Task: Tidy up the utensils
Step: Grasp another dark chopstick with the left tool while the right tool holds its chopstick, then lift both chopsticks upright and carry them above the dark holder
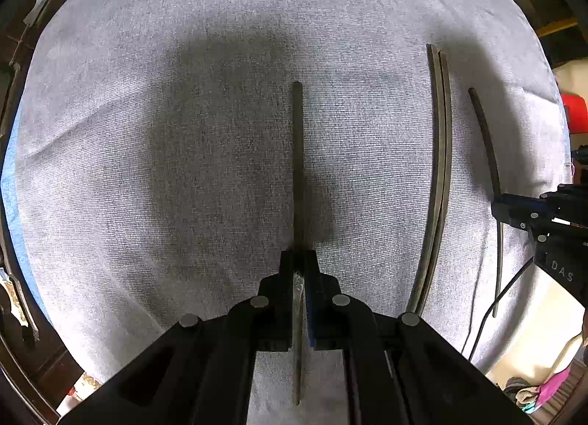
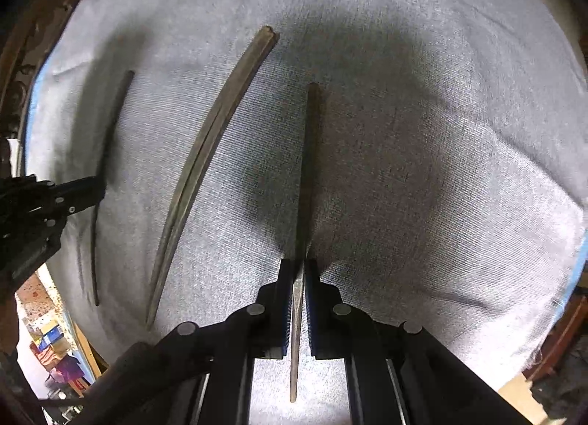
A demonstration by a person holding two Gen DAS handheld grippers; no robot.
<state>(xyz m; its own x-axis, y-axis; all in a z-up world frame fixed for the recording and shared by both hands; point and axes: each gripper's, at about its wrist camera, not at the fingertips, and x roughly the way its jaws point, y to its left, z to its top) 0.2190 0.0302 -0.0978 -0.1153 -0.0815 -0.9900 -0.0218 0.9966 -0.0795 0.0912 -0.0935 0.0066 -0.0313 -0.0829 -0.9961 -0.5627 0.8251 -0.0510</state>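
Left gripper [image 1: 298, 259] was clamped on a stick [image 1: 297, 167], long axis running straight up the left-wrist frame from between the jaws. Right of it a pair [image 1: 439, 175] lay side by side on the cloth [image 1: 147, 131]. Right gripper [image 2: 298, 267] was likewise closed on a second stick [image 2: 307, 175], same axis, with the pair at left in its frame. Sticks: dark, slim, tapered, likely wood. Cloth: grey, ribbed weave. Judged next: lay each parallel beside the pair.

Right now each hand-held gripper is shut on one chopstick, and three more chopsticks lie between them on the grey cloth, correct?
Not quite: only a pair of chopsticks lies between them, as the right wrist view shows. The rest is right: left hand-held gripper and right hand-held gripper each clamp one on the grey cloth.
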